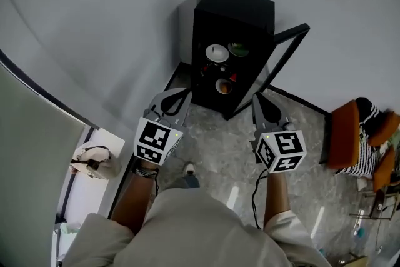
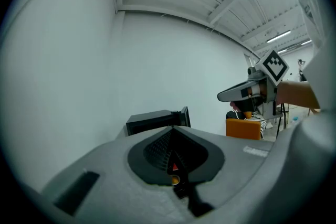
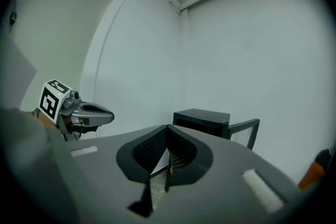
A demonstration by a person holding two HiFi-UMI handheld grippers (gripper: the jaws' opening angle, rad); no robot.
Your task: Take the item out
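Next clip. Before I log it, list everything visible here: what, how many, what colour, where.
cabinet: one, black, on the floor against the white wall
cabinet door: one, dark frame with a glass pane, swung open to the right
bowls: two, white; one on the upper shelf, one lower down with something orange in it
green item: one, beside the upper bowl; too small to identify
red items: a few, on the middle shelf; too small to identify
chair: at least one, orange, far right, with striped cloth on it
bag: one, beige, far left on a white surface
floor: grey, marbled
left gripper: grey, jaws together, empty
right gripper: grey, jaws together, empty
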